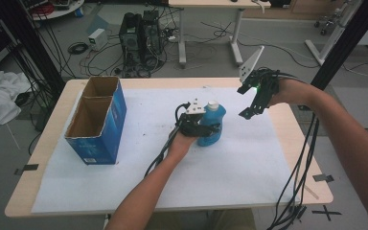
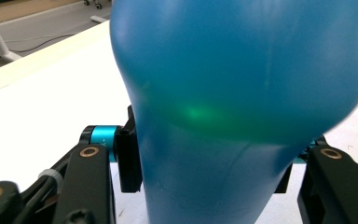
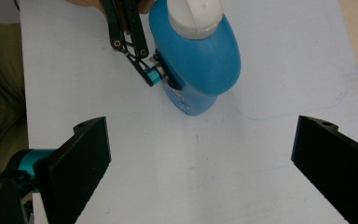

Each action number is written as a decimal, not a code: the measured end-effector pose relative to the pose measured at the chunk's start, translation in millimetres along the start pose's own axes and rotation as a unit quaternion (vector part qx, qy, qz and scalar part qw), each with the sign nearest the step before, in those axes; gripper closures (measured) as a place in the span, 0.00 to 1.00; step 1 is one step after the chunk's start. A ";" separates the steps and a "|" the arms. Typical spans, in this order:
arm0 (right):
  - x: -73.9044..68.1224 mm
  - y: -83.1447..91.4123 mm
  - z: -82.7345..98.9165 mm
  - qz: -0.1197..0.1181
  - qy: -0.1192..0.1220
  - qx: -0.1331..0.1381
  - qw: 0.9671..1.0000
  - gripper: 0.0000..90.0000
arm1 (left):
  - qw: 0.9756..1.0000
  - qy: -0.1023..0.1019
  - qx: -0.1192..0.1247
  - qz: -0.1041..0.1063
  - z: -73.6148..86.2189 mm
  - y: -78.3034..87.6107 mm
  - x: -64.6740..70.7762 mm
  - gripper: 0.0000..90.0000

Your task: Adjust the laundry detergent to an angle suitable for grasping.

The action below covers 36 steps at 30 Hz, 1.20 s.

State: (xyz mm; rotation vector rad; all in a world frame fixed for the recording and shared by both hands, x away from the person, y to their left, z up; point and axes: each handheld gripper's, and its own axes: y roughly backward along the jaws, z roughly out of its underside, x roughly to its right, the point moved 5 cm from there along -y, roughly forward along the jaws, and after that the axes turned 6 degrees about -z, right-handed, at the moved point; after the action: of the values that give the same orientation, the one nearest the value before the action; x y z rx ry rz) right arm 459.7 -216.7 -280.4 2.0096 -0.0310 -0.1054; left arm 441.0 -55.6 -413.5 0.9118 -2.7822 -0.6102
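Note:
A blue plastic bottle [image 1: 212, 125] with a white cap [image 1: 213, 105] stands upright near the middle of the white sheet. My left gripper [image 1: 206, 128] is shut on the bottle's lower body [image 2: 205, 186]; both pads press its narrow waist, one on each side. From above in the right gripper view, the bottle [image 3: 200, 60] and the left gripper's fingers [image 3: 172, 79] lie ahead. My right gripper [image 1: 247, 111] hangs above the table to the right of the bottle. Its jaws stand wide open with nothing between them [image 3: 200, 163].
An open blue cardboard box [image 1: 96, 120] with two compartments stands at the left of the table. The white sheet [image 1: 249, 163] covers most of the wooden tabletop. Cables trail from both grippers toward the near edge. Computer cases and desks stand on the floor beyond.

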 end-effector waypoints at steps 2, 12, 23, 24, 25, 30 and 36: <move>0.0 -0.2 0.2 0.001 -0.002 0.003 1.000 0.04 | 1.000 0.004 -0.001 -0.002 -0.3 0.2 0.8 0.49; 0.3 2.7 2.4 0.005 -0.003 0.003 1.000 0.04 | 1.000 -0.008 -0.011 -0.002 -2.7 2.9 3.0 0.50; -4.1 6.1 3.5 0.012 -0.009 0.006 1.000 0.04 | 0.998 -0.036 -0.001 0.048 -24.0 22.8 -0.4 0.50; -4.4 6.7 4.0 0.012 -0.007 0.007 1.000 0.04 | 0.998 -0.040 -0.003 0.057 -26.0 25.8 -2.1 0.50; -5.5 7.7 5.0 0.014 -0.011 0.006 1.000 0.04 | 0.997 -0.042 -0.002 0.060 -27.4 27.3 -3.0 0.50; -7.9 9.5 7.1 0.017 -0.012 0.006 1.000 0.04 | 0.994 -0.048 -0.005 0.094 -33.6 38.4 -9.5 0.50; -12.8 9.7 5.8 0.017 -0.015 0.009 1.000 0.04 | 0.989 -0.068 -0.011 0.127 -37.2 48.3 -7.5 0.50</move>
State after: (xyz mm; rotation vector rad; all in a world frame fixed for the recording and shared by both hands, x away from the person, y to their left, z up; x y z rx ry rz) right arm 446.7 -225.1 -273.3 2.0236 -0.0866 -0.1139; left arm 431.2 -28.1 -359.5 0.5146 -2.9378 -0.6822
